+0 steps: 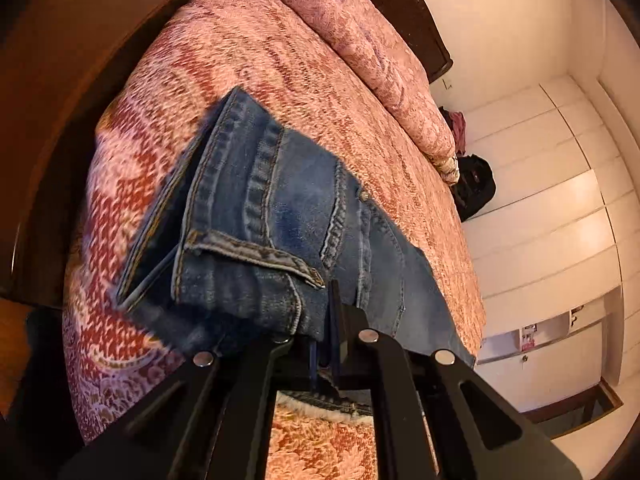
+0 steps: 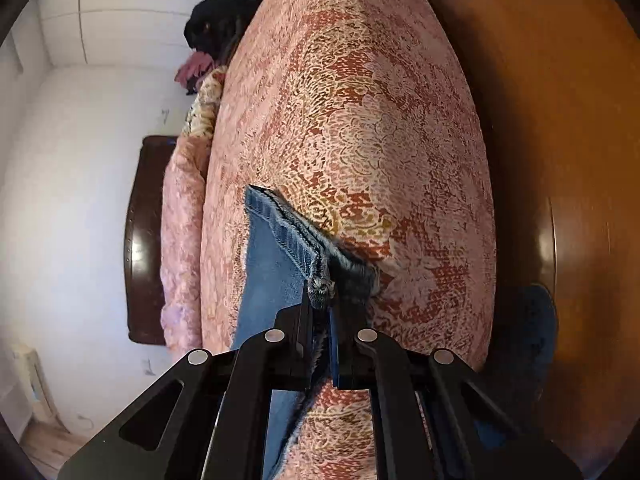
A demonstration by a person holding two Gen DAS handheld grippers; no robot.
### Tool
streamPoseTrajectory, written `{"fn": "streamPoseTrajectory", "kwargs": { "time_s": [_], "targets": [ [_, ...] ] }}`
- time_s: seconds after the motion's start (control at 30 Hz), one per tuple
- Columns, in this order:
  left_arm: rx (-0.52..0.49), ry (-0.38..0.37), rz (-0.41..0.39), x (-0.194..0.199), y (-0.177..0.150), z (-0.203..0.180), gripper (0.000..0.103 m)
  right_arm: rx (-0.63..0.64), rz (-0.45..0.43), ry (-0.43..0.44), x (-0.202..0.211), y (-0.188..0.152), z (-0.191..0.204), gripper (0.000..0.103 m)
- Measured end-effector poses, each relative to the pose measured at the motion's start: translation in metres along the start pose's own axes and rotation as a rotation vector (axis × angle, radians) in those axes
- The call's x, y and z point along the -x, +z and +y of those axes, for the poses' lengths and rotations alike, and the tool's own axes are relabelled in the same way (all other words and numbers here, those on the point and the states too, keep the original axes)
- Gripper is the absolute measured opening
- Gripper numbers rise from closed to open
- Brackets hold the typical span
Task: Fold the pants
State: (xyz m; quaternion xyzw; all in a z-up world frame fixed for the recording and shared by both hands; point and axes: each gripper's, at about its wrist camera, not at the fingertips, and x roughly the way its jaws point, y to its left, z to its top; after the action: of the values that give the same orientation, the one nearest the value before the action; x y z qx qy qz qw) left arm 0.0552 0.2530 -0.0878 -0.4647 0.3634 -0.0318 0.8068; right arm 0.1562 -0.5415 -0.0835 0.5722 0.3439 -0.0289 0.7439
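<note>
A pair of blue denim pants [image 1: 280, 216] hangs over a bed with a pink and red patterned cover [image 1: 260, 64]. My left gripper [image 1: 320, 320] is shut on the waistband end, by a belt loop and pocket. In the right wrist view my right gripper [image 2: 322, 300] is shut on the frayed hem of the pants [image 2: 276, 252], with the leg running down to the left of the fingers. Both ends are lifted off the bed cover [image 2: 360, 140].
A rumpled pink blanket [image 1: 360, 20] lies along the far side of the bed. A dark wooden headboard [image 2: 144, 236] stands by the white wall. A black bag [image 1: 474, 188] sits beside the bed near white cabinet doors [image 1: 560, 200]. Wooden floor [image 2: 560, 120] borders the bed.
</note>
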Motion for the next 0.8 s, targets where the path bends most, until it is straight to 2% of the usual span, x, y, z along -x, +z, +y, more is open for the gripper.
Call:
{"fn": "streamPoseTrajectory", "kwargs": {
  "time_s": [0.03, 0.1, 0.2, 0.33, 0.53, 0.67, 0.7, 0.73, 0.77, 0.8],
  "targets": [
    [0.014, -0.015, -0.010, 0.001, 0.000, 0.002, 0.004, -0.002, -0.003, 0.011, 0.001, 0.000, 0.003, 0.005],
    [-0.028, -0.004, -0.006, 0.003, 0.003, 0.000, 0.004, 0.042, 0.000, -0.008, 0.004, 0.002, 0.013, 0.005],
    [-0.021, 0.003, 0.001, 0.000, 0.005, 0.003, 0.004, 0.079, 0.018, -0.048, 0.000, 0.008, 0.016, 0.005],
    [-0.054, 0.037, -0.001, -0.004, 0.001, 0.003, 0.004, 0.048, 0.012, -0.060, -0.005, 0.004, 0.008, 0.005],
    [-0.080, 0.061, 0.026, -0.004, -0.003, 0.001, 0.005, 0.114, 0.061, -0.150, -0.006, 0.008, 0.018, 0.006],
    [-0.085, 0.092, 0.044, -0.005, -0.003, 0.007, 0.013, 0.112, 0.091, -0.196, -0.002, 0.009, 0.027, 0.008],
    [-0.094, 0.098, 0.052, -0.006, -0.002, 0.007, 0.013, 0.105, 0.093, -0.203, 0.000, 0.008, 0.027, 0.014],
    [-0.106, 0.107, 0.061, -0.006, -0.002, 0.005, 0.014, 0.099, 0.091, -0.240, 0.003, 0.007, 0.028, 0.025],
    [-0.106, 0.111, 0.071, -0.006, -0.002, 0.005, 0.014, 0.087, 0.081, -0.301, 0.010, 0.005, 0.027, 0.055],
    [-0.100, 0.117, 0.081, -0.004, -0.001, 0.005, 0.019, 0.077, 0.062, -0.318, 0.017, 0.003, 0.026, 0.064]
  ]
}}
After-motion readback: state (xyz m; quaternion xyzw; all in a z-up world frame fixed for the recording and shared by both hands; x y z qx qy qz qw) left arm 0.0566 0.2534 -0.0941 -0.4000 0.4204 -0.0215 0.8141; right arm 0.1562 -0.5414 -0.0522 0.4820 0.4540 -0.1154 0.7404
